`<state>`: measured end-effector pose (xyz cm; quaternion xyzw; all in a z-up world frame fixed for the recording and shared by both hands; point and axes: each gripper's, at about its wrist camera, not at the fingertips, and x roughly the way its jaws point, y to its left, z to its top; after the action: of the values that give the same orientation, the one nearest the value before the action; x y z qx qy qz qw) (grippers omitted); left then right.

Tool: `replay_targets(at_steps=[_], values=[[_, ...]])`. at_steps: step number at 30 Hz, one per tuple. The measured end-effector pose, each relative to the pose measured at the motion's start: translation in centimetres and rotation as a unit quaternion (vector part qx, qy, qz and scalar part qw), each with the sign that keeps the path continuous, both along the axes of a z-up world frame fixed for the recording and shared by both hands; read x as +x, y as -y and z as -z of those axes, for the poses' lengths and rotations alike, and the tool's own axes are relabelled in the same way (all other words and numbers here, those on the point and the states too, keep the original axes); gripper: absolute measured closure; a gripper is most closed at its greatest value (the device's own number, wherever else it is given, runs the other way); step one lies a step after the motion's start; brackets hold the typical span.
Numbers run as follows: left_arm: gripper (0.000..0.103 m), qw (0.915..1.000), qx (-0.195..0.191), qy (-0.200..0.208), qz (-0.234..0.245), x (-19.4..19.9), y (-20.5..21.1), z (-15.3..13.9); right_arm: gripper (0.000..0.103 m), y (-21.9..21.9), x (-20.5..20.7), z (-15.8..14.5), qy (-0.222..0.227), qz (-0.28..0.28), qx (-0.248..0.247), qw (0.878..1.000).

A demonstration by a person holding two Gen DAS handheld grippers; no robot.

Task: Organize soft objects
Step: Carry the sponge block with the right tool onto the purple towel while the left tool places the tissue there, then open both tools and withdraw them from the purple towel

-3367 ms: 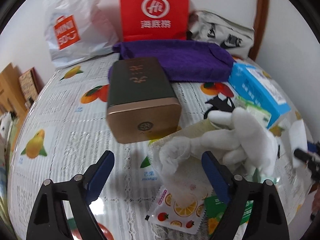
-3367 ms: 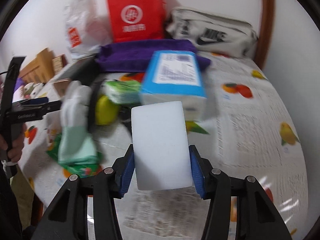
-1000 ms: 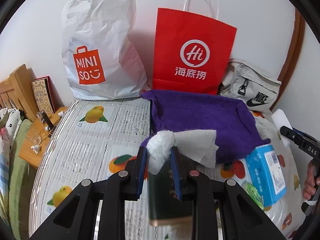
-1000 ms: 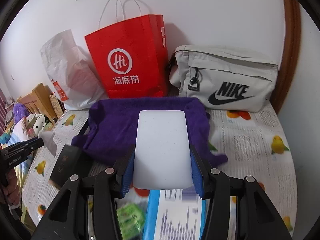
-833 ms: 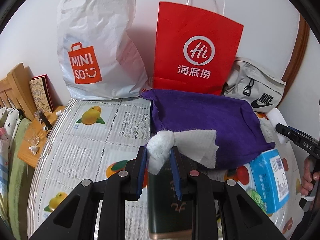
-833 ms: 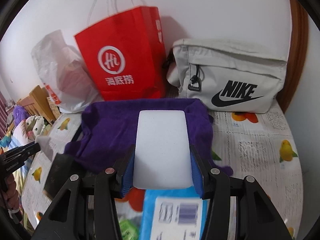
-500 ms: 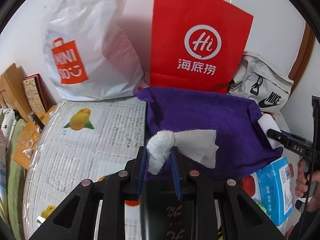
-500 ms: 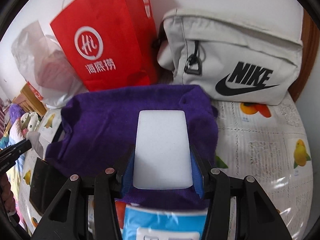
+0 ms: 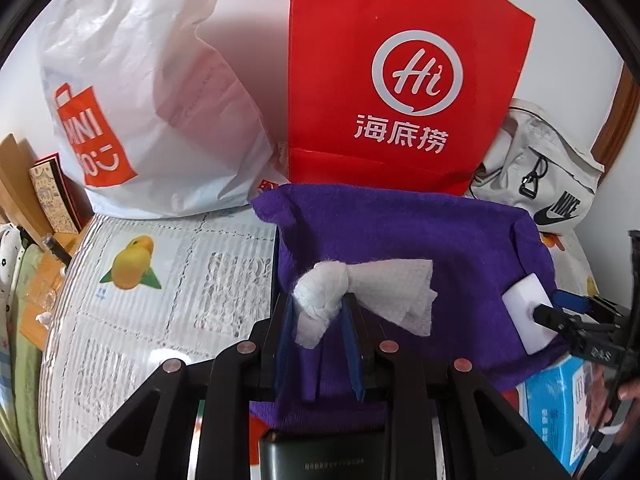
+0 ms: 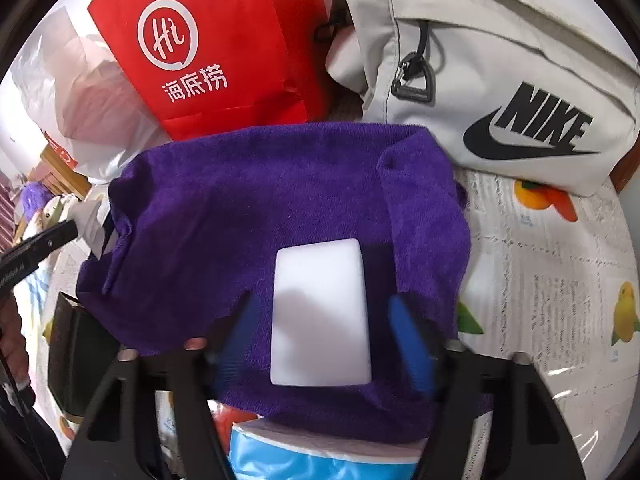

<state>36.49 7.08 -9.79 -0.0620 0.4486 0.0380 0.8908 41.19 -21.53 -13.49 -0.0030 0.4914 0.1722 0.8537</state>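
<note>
A purple towel [image 9: 400, 240] lies spread at the back of the table; it also shows in the right wrist view [image 10: 260, 208]. My left gripper [image 9: 318, 320] is shut on a knotted white cloth [image 9: 324, 296] and holds it above the towel's near part. My right gripper [image 10: 320, 332] is open, its blue pads apart on either side of a white sponge block [image 10: 320, 312] that lies on the towel. From the left wrist view the sponge [image 9: 528, 312] sits at the towel's right edge by the right gripper.
A red paper bag [image 9: 400, 72], a white Miniso plastic bag [image 9: 140, 92] and a grey Nike pouch [image 10: 500, 80] stand behind the towel. A blue tissue box [image 9: 556, 412] and a dark tin [image 9: 328, 456] lie in front of it on the fruit-print tablecloth [image 9: 160, 280].
Both grippers have moved forward over the purple towel. My right gripper has opened and let go of the white sponge, which now rests on the towel. My left gripper still holds the cloth.
</note>
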Motion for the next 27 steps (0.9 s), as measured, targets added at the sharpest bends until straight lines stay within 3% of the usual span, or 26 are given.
replay_targets(at_steps=[5,8,24,27], values=[[0.080,0.9999,-0.004,-0.011,0.002,1.8,0.2,0.9,0.027,0.1,-1.0,-1.8,0.028,-0.005,0.005,1.000],[0.079,0.9999,-0.004,-0.013,0.003,2.7,0.4,1.2,0.018,0.5,-1.6,-2.6,0.039,0.011,-0.011,0.999],[0.078,0.9995,-0.016,-0.026,0.003,6.4,0.7,2.7,0.017,2.9,-6.7,-4.4,0.095,0.016,0.009,0.995],[0.060,0.9994,-0.016,-0.032,-0.004,6.5,0.7,2.9,0.017,2.8,-7.1,-4.3,0.100,0.020,0.002,0.995]])
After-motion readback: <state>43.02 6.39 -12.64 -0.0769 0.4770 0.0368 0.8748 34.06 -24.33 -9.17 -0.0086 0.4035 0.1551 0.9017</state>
